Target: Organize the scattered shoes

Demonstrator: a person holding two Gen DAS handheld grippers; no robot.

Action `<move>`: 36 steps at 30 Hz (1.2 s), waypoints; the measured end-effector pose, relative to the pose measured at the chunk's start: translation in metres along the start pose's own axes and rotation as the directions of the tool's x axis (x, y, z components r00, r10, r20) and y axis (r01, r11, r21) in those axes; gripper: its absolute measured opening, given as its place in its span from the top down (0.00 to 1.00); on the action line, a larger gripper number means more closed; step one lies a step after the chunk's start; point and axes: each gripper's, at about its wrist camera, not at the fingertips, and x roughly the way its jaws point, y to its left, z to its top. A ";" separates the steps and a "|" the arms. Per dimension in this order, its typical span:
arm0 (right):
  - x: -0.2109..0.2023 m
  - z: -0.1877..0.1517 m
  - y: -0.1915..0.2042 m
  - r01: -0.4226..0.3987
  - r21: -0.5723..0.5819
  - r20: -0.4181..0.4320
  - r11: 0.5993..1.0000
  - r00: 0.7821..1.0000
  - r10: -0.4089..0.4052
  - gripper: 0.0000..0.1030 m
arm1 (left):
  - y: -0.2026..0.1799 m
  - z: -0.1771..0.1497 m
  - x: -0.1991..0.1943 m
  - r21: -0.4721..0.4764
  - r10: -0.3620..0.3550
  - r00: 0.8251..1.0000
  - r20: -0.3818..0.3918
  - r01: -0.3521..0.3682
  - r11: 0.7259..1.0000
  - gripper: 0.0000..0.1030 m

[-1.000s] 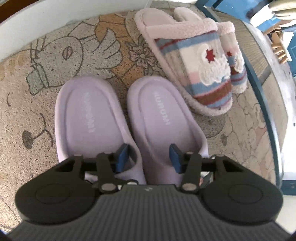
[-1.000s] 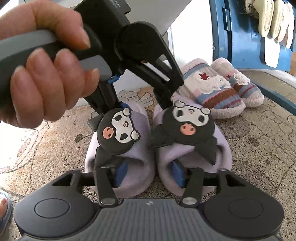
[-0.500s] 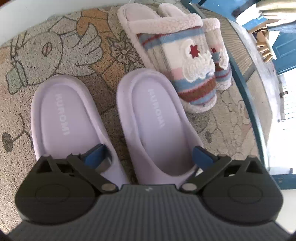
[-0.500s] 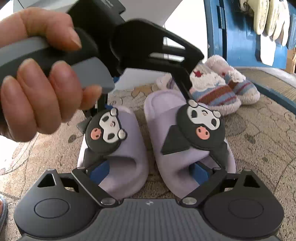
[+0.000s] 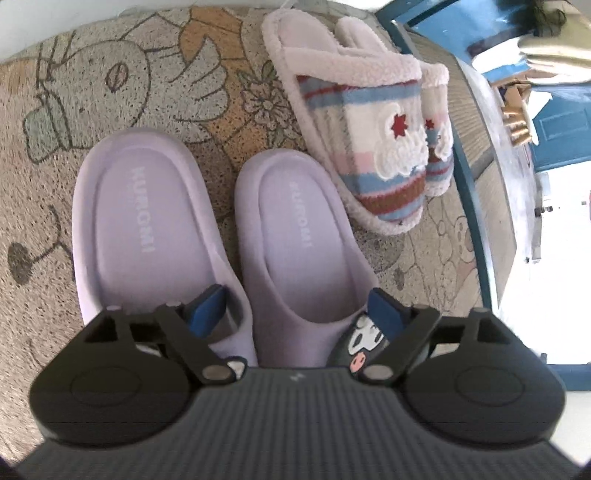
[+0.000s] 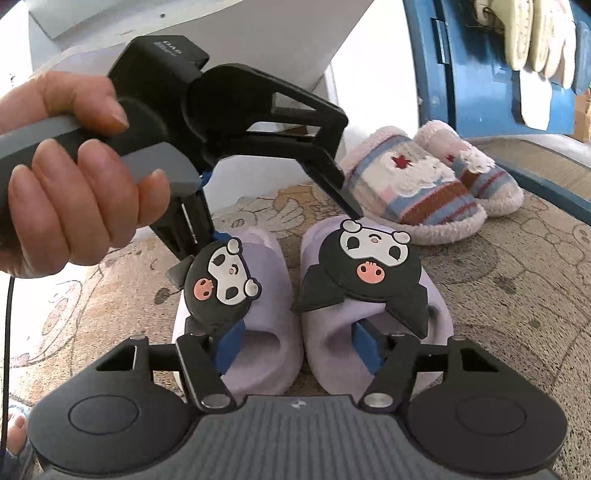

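Note:
Two lilac slippers with black cartoon faces stand side by side on the patterned mat: the left one [image 5: 144, 229] [image 6: 236, 321] and the right one [image 5: 306, 236] [image 6: 369, 291]. My left gripper [image 5: 299, 306] is open, above their heel ends, its pads astride the right slipper's strap. It shows from outside in the right wrist view [image 6: 258, 155], held in a hand. My right gripper [image 6: 295, 343] is open at the toe ends, one pad over each slipper. A pair of striped fluffy slippers [image 5: 369, 133] [image 6: 424, 184] lies beside them.
The mat [image 5: 74, 110] covers the floor. A blue edge [image 5: 465, 184] runs along its right side. A white wall or cabinet [image 6: 221, 44] stands behind the slippers. Blue furniture [image 6: 461, 74] with pale shoes hanging [image 6: 532, 33] is at the far right.
Both grippers have opened from a narrower gap to a wide one. The left gripper has lifted and tilted, so the right slipper's cartoon face shows under it. The slippers stand a little apart.

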 end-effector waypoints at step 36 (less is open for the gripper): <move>-0.005 -0.004 0.019 0.023 -0.138 -0.010 0.990 1.000 -0.024 0.36 | 0.005 0.021 0.010 -0.091 0.158 0.986 -0.058 -0.163 0.982 0.54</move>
